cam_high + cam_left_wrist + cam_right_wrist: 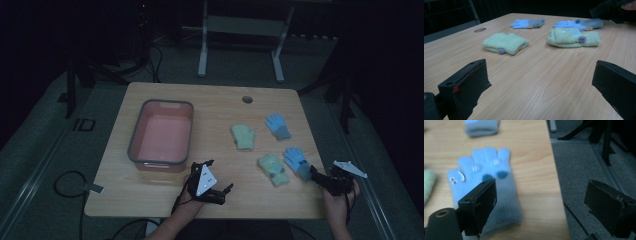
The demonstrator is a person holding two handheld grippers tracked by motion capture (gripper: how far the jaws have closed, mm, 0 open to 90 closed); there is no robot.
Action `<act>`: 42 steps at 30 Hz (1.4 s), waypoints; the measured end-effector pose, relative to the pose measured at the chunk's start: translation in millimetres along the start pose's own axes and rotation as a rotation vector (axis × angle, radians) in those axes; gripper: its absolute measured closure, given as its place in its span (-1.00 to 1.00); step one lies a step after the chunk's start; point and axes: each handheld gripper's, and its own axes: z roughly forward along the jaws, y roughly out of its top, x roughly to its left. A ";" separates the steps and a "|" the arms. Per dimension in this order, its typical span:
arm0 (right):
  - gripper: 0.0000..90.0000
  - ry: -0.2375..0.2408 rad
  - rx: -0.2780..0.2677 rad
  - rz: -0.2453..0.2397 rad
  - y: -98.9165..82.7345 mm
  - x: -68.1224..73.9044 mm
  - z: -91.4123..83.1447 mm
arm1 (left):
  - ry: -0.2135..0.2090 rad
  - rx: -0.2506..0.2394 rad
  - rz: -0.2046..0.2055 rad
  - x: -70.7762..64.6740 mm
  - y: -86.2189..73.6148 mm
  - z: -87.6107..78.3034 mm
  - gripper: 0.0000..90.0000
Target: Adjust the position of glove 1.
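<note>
Pink inside, the grey-rimmed tub (162, 135) on the wooden table (215, 95) holds nothing.

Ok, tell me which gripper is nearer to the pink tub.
Left. The left gripper hovers just off the near right corner of the pink tub. The right gripper is far across the table, at the near blue glove by the right edge.

Two black fingers (464, 90) rise wide apart from the lower corners, nothing between them but the pale wooden desk (536, 82). Beyond lie two soft green knitted mittens (505, 43) — one left, one right (574, 37) — each with a small purple spot. Farther back lie two light-blue gloves with grey cuffs (527, 23), the right one (579, 23) just behind the right mitten.
</note>
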 end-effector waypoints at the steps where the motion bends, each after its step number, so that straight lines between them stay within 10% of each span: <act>1: -0.76 0.001 -0.007 0.002 1.9 0.4 -2.5 | 0.000 0.001 0.001 0.0 0.0 0.1 -0.99; 30: -0.63 0.123 -0.096 -0.157 92.8 49.0 -38.2 | -0.002 -0.002 0.005 -0.6 0.1 0.4 -0.99; 42: -0.44 0.268 -0.077 -0.239 108.1 83.4 -31.2 | -0.005 -0.001 0.007 -0.1 0.2 0.4 -0.99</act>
